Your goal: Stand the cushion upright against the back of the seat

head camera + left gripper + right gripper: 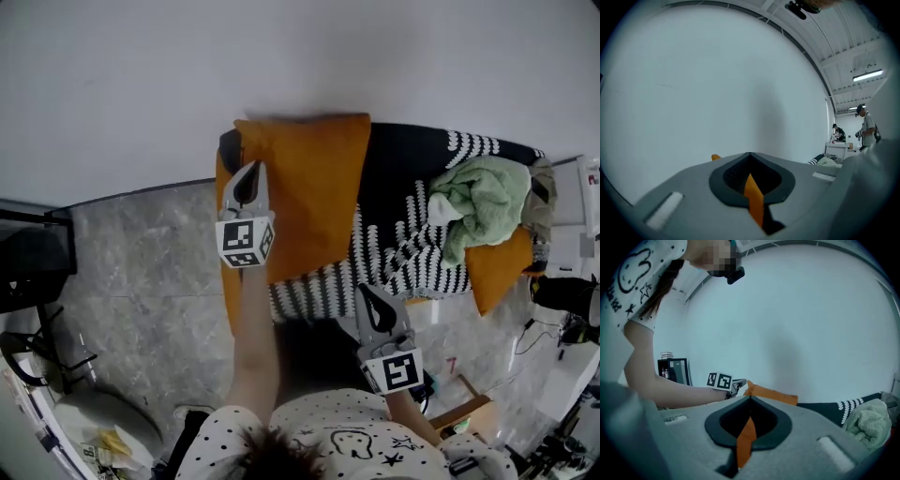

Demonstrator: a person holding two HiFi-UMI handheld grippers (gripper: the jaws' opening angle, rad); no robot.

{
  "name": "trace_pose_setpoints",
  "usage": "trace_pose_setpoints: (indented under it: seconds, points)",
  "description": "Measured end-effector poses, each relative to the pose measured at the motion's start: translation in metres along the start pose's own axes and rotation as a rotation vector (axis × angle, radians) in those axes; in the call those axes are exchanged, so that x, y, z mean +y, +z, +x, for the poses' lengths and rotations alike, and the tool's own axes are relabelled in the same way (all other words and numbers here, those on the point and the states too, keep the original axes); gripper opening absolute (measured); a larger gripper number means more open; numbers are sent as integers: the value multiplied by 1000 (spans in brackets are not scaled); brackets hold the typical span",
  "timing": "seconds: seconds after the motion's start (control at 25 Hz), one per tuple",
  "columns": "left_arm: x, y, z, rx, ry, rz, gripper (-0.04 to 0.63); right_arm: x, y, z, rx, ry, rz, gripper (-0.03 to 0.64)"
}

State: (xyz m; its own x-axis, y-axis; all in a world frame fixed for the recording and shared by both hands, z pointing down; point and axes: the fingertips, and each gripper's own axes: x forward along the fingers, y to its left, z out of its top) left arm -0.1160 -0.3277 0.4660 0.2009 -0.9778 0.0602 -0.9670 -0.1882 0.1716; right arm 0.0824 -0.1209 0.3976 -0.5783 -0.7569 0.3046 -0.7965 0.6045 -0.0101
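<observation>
1. The orange cushion (309, 192) sits at the left end of the seat (398, 155). Its broad face is toward me and its top edge meets the white wall (281, 56) at 12 o'clock.
2. My left gripper (249, 171) overlaps the cushion's 9 o'clock edge, near the upper corner. Its jaws are pressed together. A thin orange sliver shows in the seam between them, and I cannot tell whether it is cushion fabric or part of the jaws.
3. My right gripper (372, 298) is at 5 o'clock from the cushion, at the front edge of the seat and well apart from the cushion. Its jaws are also together, with the same orange sliver in the seam. Its own view shows the cushion far ahead.
4. A black cover with white stripes (403, 248) lies over the seat.
5. A green blanket (483, 202) is bunched up at 3 o'clock from the cushion.
6. A second orange cushion (497, 267) lies at 4 o'clock, just beside the blanket.
7. Grey floor (141, 281) lies at 8 o'clock.
</observation>
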Motion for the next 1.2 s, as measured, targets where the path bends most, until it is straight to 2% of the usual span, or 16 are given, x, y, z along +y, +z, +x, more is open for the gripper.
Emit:
trace_pose_setpoints:
  seconds: [0.16,0.48,0.68,0.96,1.2]
  points:
    - [-18,39,-19,-32,-31,43,2,-1,13,5,-25,23,-32,-5]
    - [-56,97,-86,-64,29,95,2,-8,32,6,-64,34,-39,-5]
    - [-87,115,-118,-50,-28,93,2,-9,53,10,-103,40,-62,-5]
    - [-107,137,-151,-72,-45,67,2,-9,69,2,-136,40,-69,-5]
    - [-120,143,-184,-34,-62,75,2,-3,74,-3,-138,48,-60,-5]
